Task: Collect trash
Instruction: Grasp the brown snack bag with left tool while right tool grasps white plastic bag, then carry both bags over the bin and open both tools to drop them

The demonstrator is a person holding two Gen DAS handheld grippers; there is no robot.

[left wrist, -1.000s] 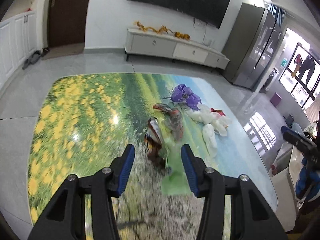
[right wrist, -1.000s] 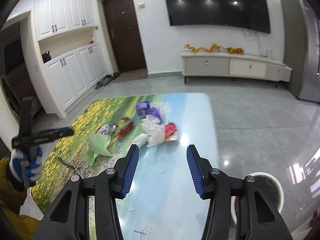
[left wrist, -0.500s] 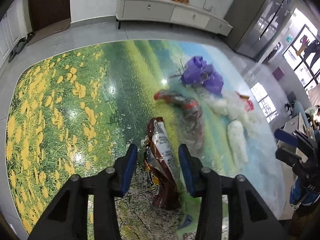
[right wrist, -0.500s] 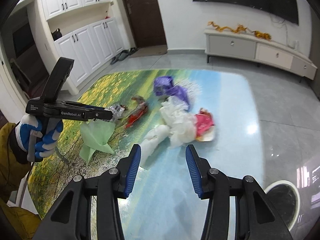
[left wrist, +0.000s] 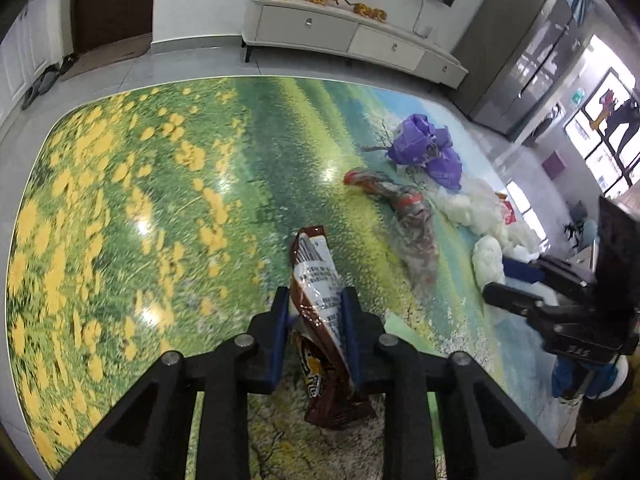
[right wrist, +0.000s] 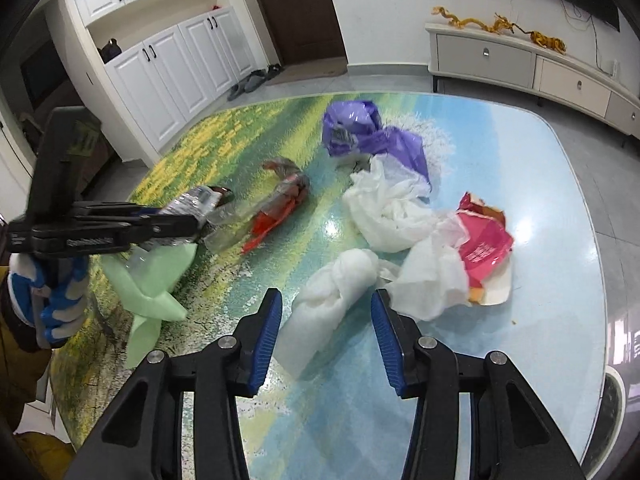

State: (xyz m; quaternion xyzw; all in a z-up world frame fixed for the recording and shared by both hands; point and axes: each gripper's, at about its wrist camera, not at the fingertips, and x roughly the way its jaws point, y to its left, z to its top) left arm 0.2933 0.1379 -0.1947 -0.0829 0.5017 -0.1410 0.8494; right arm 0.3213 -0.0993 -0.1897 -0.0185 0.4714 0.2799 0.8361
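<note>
My left gripper (left wrist: pixel 314 312) is shut on a brown snack wrapper (left wrist: pixel 320 300) above the printed table (left wrist: pixel 120 200); it also shows in the right wrist view (right wrist: pixel 192 220), where the wrapper (right wrist: pixel 196 200) sticks out past its tips. My right gripper (right wrist: pixel 326 320) is open around a rolled white tissue (right wrist: pixel 332 296) lying on the table. Other trash on the table: a clear and red wrapper (right wrist: pixel 280 200), a purple bag (right wrist: pixel 360 132), crumpled white tissues (right wrist: pixel 392 208), a pink packet (right wrist: pixel 480 240) and a green napkin (right wrist: pixel 152 280).
A round bin (right wrist: pixel 616 408) stands on the floor past the table's right edge. A white TV cabinet (left wrist: pixel 348 40) and a grey fridge (left wrist: pixel 520 48) stand beyond the table. White cupboards (right wrist: pixel 160 60) line the left wall.
My left gripper has closed on the brown snack wrapper. My right gripper has moved down and forward until the rolled white tissue lies between its fingers.
</note>
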